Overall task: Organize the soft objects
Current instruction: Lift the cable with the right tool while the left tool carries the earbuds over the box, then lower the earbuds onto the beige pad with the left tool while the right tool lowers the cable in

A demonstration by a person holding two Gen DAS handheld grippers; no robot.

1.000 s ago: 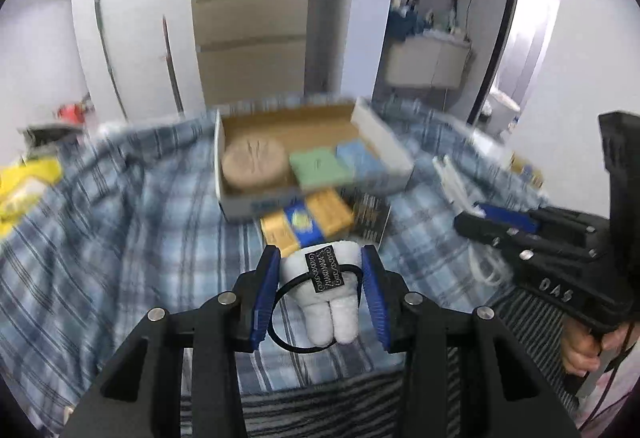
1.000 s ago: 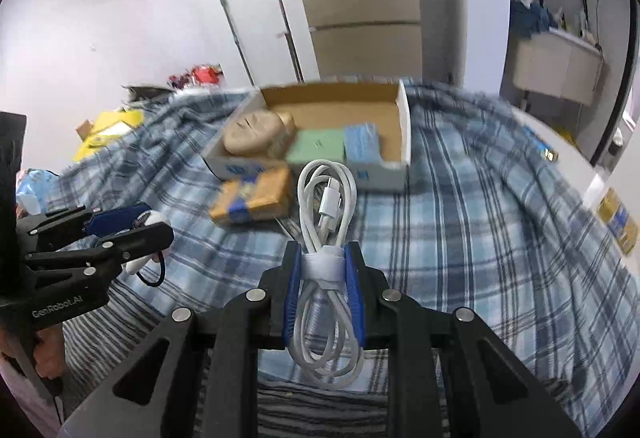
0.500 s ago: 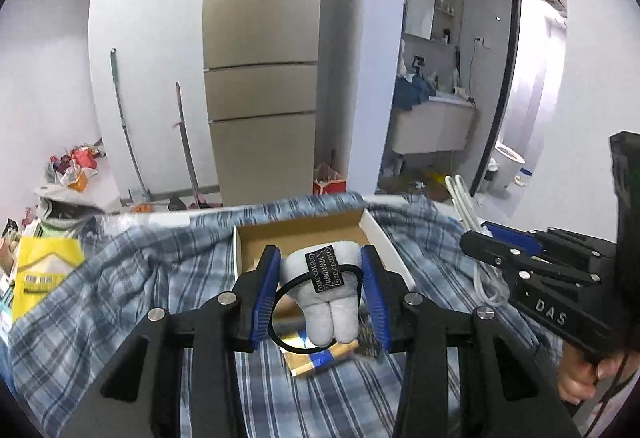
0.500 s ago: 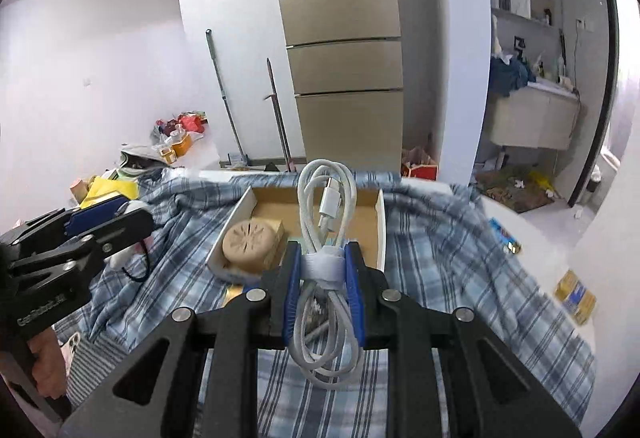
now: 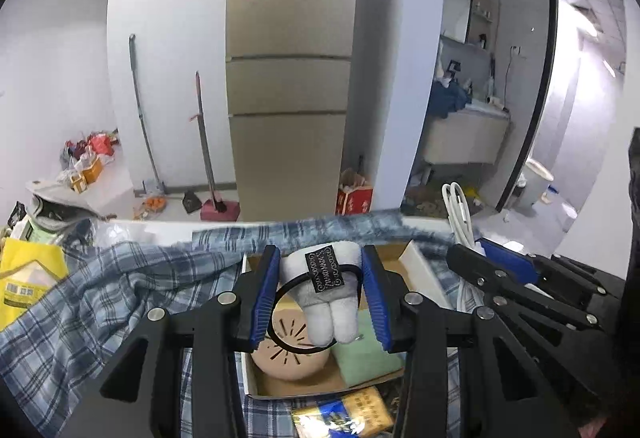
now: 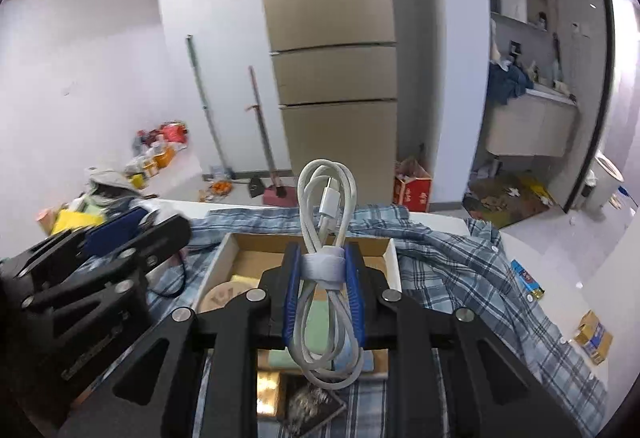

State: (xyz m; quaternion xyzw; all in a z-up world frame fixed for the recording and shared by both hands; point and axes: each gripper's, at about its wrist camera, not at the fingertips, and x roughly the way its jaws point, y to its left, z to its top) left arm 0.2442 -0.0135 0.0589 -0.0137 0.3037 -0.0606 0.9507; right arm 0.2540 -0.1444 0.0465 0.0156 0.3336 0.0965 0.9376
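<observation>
My left gripper (image 5: 320, 270) is shut on a white plush tooth (image 5: 330, 302) with a black label and a black elastic loop, held above the open cardboard box (image 5: 424, 274). My right gripper (image 6: 322, 266) is shut on a coiled white USB cable (image 6: 326, 238), also above the box (image 6: 394, 266). The box holds a round tan cushion (image 5: 288, 356) and a green pad (image 5: 366, 358). Each gripper shows in the other's view, the right one (image 5: 476, 258) and the left one (image 6: 160, 228).
The box lies on a blue plaid cloth (image 5: 100, 290) over a table. A yellow-blue packet (image 5: 344, 416) and a dark packet (image 6: 316, 404) lie in front of the box. A fridge (image 5: 290, 78), brooms and floor clutter stand beyond.
Both grippers have risen and moved forward over the box, each still holding its object. The views have tilted up, showing more of the room.
</observation>
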